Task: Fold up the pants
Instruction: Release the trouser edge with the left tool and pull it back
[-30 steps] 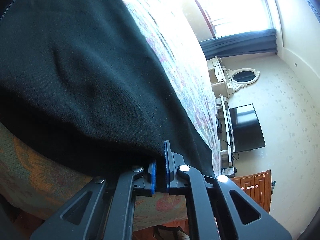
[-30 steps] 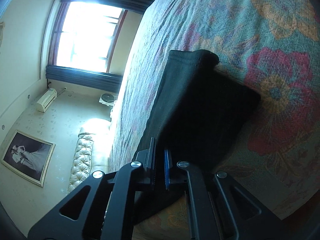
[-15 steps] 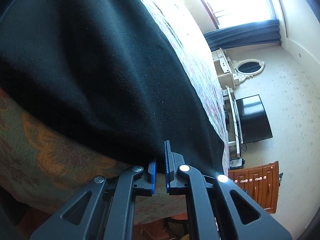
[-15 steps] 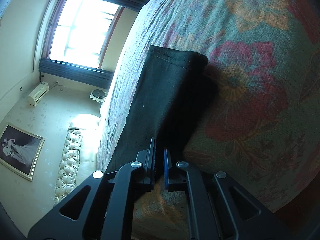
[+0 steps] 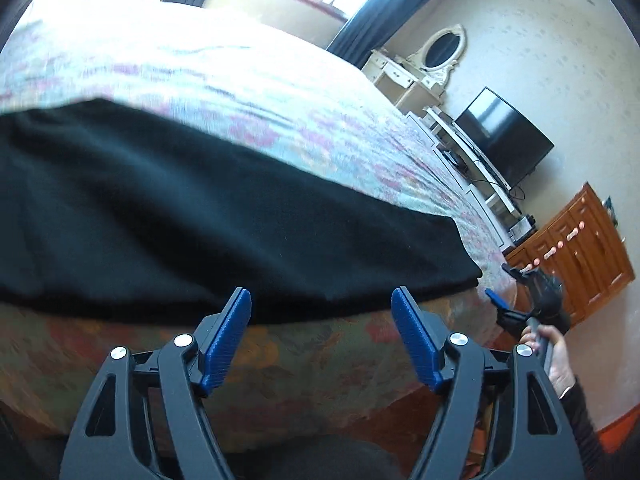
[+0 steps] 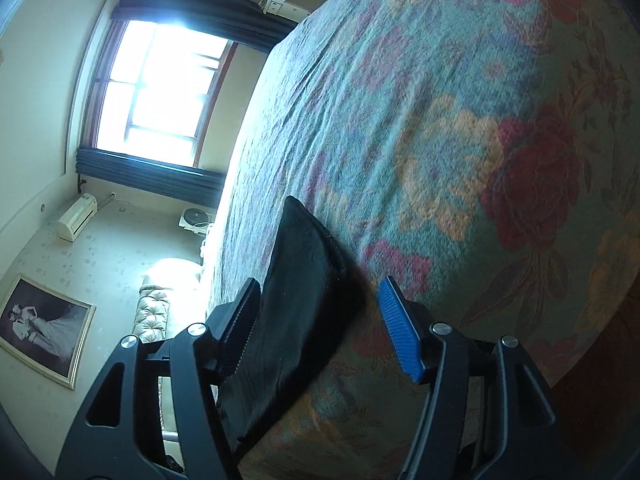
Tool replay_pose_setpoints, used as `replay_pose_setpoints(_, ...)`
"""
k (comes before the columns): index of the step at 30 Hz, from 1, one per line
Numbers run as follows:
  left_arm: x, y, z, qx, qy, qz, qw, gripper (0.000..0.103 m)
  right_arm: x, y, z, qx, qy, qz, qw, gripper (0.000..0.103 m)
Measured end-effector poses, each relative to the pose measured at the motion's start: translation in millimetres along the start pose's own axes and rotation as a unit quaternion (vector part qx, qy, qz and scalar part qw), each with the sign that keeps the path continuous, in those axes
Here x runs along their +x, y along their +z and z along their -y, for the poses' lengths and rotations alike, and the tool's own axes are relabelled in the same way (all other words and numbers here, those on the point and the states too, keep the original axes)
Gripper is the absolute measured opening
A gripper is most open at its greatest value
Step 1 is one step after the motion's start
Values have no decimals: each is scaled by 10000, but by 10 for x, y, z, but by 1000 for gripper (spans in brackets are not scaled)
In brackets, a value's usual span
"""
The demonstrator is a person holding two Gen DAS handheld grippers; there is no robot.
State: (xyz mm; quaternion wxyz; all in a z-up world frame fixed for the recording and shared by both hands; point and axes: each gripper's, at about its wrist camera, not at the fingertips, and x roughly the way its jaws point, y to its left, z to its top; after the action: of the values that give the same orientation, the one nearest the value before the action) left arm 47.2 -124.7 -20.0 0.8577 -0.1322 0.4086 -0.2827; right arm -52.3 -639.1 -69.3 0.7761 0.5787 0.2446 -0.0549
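1. The left gripper (image 5: 322,338) stands with its jaws spread wide and nothing between them. Its blue pads (image 5: 226,338) hang just off the near edge of the pants (image 5: 200,216), not touching the cloth.
2. The right gripper (image 6: 320,326) is spread as well. A narrow end of the pants (image 6: 296,304) lies in the gap between its pads, close against the dark pad at 9 o'clock and clear of the blue pad (image 6: 400,330) at 3 o'clock, so nothing is pinched.
3. In the left wrist view the right gripper (image 5: 506,308) shows again at 3 o'clock, held in the person's right hand (image 5: 554,360) just past the end of the garment.
4. The pants are black and lie flat as a long band across the bed (image 5: 280,92), along its near edge. They look already doubled lengthwise, though the layers cannot be counted.
5. Farther out, at 2 o'clock in the left wrist view, stand a television (image 5: 504,142) and a wooden cabinet (image 5: 580,248).
6. My reading: a fold has been laid down and the grip let go. This is the pause between folds.
7. The next move likely calls for fresh grips on one end, both layers caught together, and a carry across to the other end with the edges kept square.
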Motion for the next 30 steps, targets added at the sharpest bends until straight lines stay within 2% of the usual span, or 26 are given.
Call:
replay_pose_setpoints(2, -124, 106, -83, 332, 277, 128, 9990, 78, 102, 169, -58, -248, -79, -204, 9995, 68)
replay_pose_setpoints(4, -218, 194, -263, 399, 518, 213, 9976, 78, 222, 288, -125, -448, -115, -359, 9983, 73)
replay_pose_setpoints(7, -313, 281, -630, 128, 783, 225, 9966, 78, 467, 399, -205, -610, -24, -692, 9957, 76)
replay_pose_setpoints(10, -384, 302, -943, -321, 1041, 230, 9938, 78, 696, 445, -150, -492, 70, -1041, 9933, 76)
replay_pose_setpoints(15, -549, 154, -1305, -893, 1095, 280, 9896, 78, 896, 367, -214, -592, 395, -1711, 9827, 77)
replay_pose_setpoints(17, -584, 113, -1374, -929, 1136, 306, 9887, 78, 951, 314, -258, -678, 454, -1977, 9769, 77)
replay_pose_setpoints(21, -618, 64, -1471, -996, 1148, 326, 9878, 78, 981, 332, -241, -517, 639, -2202, 9720, 76)
replay_pose_setpoints(23, -613, 78, -1504, -1058, 1101, 350, 9877, 78, 992, 343, -240, -505, 439, -2199, 9732, 66)
replay_pose_setpoints(24, -623, 86, -1524, -1083, 1092, 364, 9874, 78, 1016, 328, -268, -574, 298, -2237, 9725, 50)
replay_pose_setpoints(25, -631, 93, -1540, -1109, 1092, 375, 9871, 78, 1045, 303, -290, -664, 107, -2286, 9712, 29)
replay_pose_setpoints(26, -647, 98, -1561, -1131, 1092, 393, 9868, 78, 1066, 279, -296, -747, -69, -2333, 9695, 21)
replay_pose_setpoints(30, -745, 54, -1712, -1242, 1151, 432, 9846, 78, 966, 287, -377, -1008, -391, -1953, 9748, 17)
